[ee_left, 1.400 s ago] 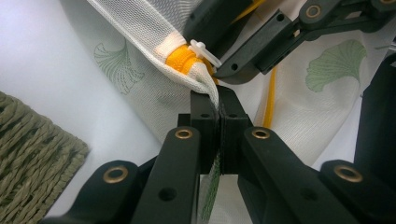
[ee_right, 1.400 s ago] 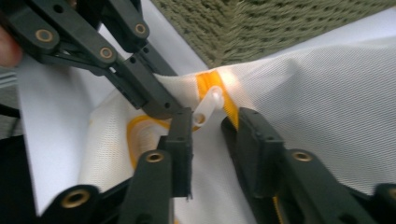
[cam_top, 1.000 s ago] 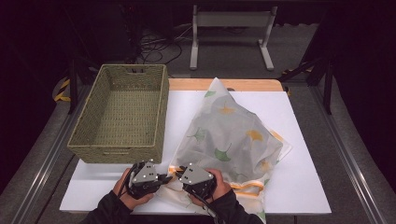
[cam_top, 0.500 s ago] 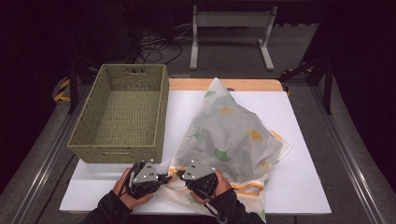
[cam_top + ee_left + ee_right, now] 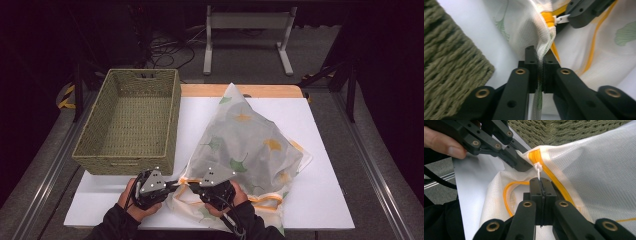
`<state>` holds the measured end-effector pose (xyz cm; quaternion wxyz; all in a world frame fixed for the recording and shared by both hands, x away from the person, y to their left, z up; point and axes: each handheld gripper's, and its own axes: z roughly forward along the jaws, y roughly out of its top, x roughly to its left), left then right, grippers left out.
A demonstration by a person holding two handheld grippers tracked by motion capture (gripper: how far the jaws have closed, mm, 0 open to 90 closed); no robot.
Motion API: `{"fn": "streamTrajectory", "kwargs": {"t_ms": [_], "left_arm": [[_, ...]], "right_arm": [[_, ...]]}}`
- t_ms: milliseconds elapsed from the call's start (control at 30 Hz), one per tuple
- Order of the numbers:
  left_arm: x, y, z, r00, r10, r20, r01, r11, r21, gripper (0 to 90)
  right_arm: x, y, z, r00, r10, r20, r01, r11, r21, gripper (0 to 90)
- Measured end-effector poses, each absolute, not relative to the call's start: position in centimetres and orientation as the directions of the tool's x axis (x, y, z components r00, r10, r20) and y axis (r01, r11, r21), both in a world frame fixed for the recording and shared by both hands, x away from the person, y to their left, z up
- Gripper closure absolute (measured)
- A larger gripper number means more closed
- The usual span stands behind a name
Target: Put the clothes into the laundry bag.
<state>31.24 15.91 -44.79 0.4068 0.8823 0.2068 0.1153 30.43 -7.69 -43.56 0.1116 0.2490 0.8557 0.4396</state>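
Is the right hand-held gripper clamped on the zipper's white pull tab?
Yes, the right hand-held gripper has its jaws shut on the white pull tab of the mesh bag.

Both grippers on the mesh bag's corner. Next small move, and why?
Probably draw the right gripper along the orange zipper, away from the left gripper. It is shut on the white zipper pull, while the left pinches the mesh bag at that end as an anchor.
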Motion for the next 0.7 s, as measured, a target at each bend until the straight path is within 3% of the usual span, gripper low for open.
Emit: {"fn": "streamTrajectory", "kwargs": {"t_ms": [100,233,433,700], "left_arm": [[30.95,15.56,-44.71,0.891,0.452,0.048,0.250,-0.576,0.778,69.7],[31.37,15.27,-44.48,0.879,0.474,0.039,0.263,-0.552,0.791,63.7],[31.77,15.15,-44.36,0.900,0.436,0.017,0.257,-0.561,0.787,86.1],[31.48,15.45,-44.05,0.908,0.419,-0.009,0.260,-0.546,0.797,87.5]], "right_arm": [[30.48,-7.74,-43.64,-0.851,0.524,0.039,0.338,0.488,0.805,90.0],[30.52,-7.78,-43.64,-0.852,0.521,0.044,0.339,0.487,0.805,90.0],[30.61,-7.73,-43.70,-0.854,0.519,0.044,0.341,0.493,0.801,90.0],[30.82,-7.55,-43.94,-0.859,0.509,0.053,0.344,0.498,0.796,87.6]]}}
